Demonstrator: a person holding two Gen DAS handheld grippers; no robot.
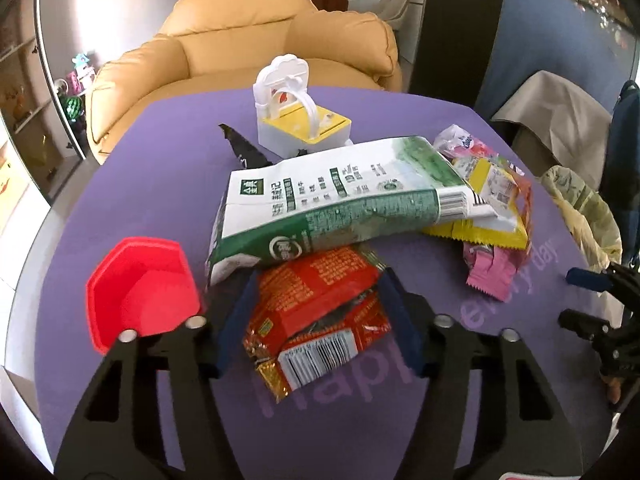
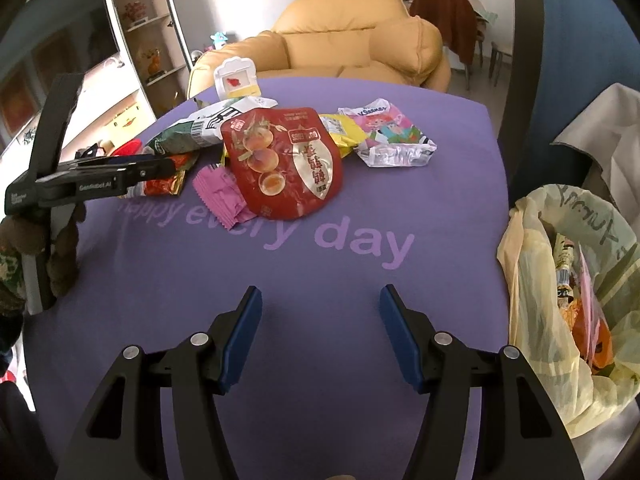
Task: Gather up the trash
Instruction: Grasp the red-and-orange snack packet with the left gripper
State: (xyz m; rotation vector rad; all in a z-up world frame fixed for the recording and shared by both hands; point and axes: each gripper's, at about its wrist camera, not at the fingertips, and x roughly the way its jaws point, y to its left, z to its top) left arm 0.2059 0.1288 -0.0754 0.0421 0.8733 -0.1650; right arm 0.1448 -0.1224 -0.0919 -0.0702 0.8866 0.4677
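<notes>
A pile of wrappers lies on the purple table mat (image 2: 280,280). My left gripper (image 1: 318,280) is open, its blue pads on either side of a crumpled red snack wrapper (image 1: 316,304) without squeezing it. Behind that wrapper lies a white-and-green bag (image 1: 340,204), then a yellow wrapper (image 1: 492,200) and a pink wrapper (image 1: 492,272). My right gripper (image 2: 320,300) is open and empty above bare mat, well short of a red peach pouch (image 2: 284,160), the pink wrapper (image 2: 224,196) and a tissue pack (image 2: 388,136). The left gripper shows at the left of the right wrist view (image 2: 160,164).
A yellowish plastic trash bag (image 2: 560,280) holding wrappers hangs at the table's right edge. A red plastic lid (image 1: 144,288) lies left of my left gripper. A white-and-yellow box (image 1: 300,116) stands at the far side. A tan armchair (image 2: 352,36) stands beyond the table.
</notes>
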